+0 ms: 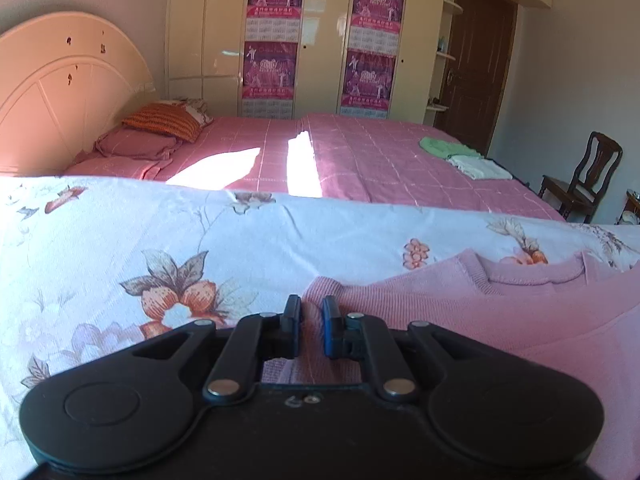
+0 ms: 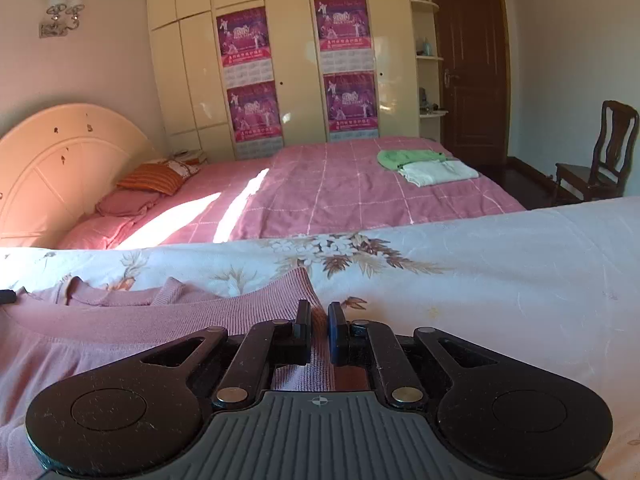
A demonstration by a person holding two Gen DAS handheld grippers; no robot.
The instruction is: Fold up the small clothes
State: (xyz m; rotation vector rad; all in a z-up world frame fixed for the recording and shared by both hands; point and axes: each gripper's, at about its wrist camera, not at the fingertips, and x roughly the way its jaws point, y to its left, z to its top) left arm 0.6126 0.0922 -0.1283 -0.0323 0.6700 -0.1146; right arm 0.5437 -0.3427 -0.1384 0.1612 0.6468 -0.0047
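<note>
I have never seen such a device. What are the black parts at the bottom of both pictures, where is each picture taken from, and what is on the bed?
The black parts are two hand-held grippers; a person holds one in each hand. Each picture comes from a camera on one gripper, looking forward along its two fingers. The left gripper and the right gripper each pinch an edge of a pink sweater, one at each side. The sweater lies on a floral sheet. Behind it, on a pink bed, lie a green cloth and a white cloth, apparently folded. A chair stands at the right.
</note>
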